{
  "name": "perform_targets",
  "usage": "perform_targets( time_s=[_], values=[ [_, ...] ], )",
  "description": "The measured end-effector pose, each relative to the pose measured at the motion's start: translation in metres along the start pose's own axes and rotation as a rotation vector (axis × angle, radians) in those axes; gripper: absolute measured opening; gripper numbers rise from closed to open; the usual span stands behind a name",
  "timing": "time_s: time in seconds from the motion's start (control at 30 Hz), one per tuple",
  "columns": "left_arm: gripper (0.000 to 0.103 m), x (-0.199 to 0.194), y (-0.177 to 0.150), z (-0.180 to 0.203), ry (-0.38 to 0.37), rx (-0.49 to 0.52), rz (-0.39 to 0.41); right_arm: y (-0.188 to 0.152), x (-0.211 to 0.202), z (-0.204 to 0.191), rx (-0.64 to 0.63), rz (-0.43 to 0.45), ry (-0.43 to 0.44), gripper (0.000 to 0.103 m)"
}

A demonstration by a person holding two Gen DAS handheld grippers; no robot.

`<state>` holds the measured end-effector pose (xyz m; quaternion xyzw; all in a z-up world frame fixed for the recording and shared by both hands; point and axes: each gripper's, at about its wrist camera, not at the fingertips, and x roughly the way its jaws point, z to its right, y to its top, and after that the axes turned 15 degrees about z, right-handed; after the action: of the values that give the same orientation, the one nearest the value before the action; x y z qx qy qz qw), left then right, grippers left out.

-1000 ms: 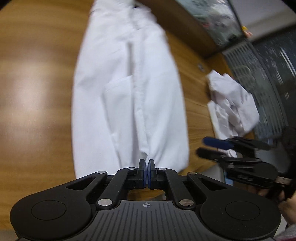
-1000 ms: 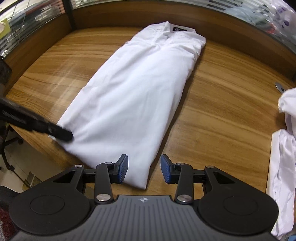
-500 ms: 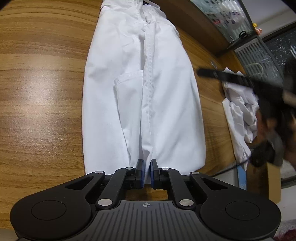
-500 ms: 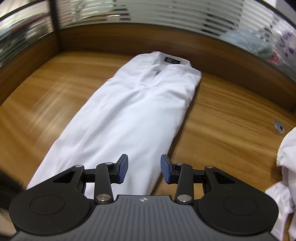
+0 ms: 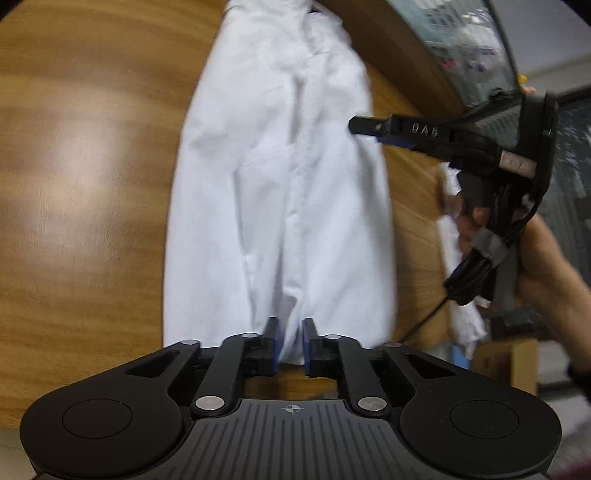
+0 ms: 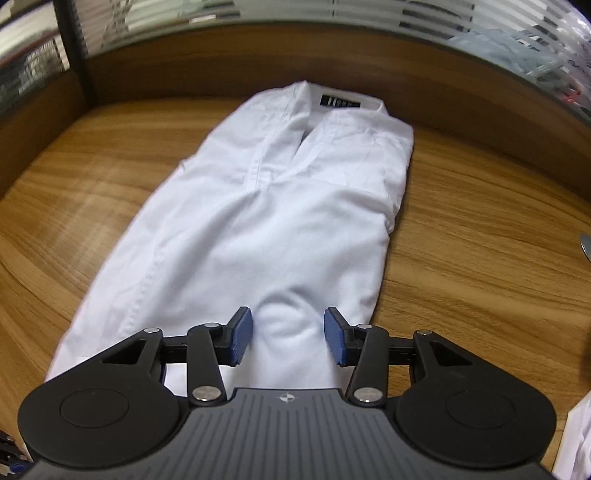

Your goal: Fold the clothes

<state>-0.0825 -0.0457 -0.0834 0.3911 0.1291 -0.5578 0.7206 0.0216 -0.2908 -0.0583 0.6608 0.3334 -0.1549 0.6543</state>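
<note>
Both grippers open | shirt [image 6: 280,221] hem btwn left fingers [image 5: 272,347] | on table [image 6: 480,229]

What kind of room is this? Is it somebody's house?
Probably an office or meeting room, not a house. The white shirt lies on a big curved wooden table, glass walls with frosted stripes run behind it, and more white clothes wait at the side.

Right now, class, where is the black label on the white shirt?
In the right wrist view the black label sits inside the collar at the far end of the white shirt, near the table's raised back edge.
</note>
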Motion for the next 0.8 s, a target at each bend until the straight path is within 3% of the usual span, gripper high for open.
perform_targets(
  time_s=[0.17, 0.3, 0.57, 0.8],
  values=[
    [0.031, -0.023, 0.062, 0.015, -0.037, 0.116, 0.05, 0.001, -0.041, 0.003, 0.101, 0.038, 0.024, 0.05],
    [0.034, -0.012, 0.125, 0.025, -0.052, 0.216, 0.069, -0.013, -0.07, -0.003, 0.158, 0.059, 0.005, 0.052],
    [0.036, 0.063, 0.228, 0.043, -0.113, 0.436, -0.017, -0.035, -0.086, -0.027, 0.282, 0.079, -0.139, 0.06],
    [0.036, 0.149, 0.277, 0.057, -0.214, 0.542, -0.139, -0.053, -0.098, -0.049, 0.39, 0.097, -0.268, 0.06]
  ],
)
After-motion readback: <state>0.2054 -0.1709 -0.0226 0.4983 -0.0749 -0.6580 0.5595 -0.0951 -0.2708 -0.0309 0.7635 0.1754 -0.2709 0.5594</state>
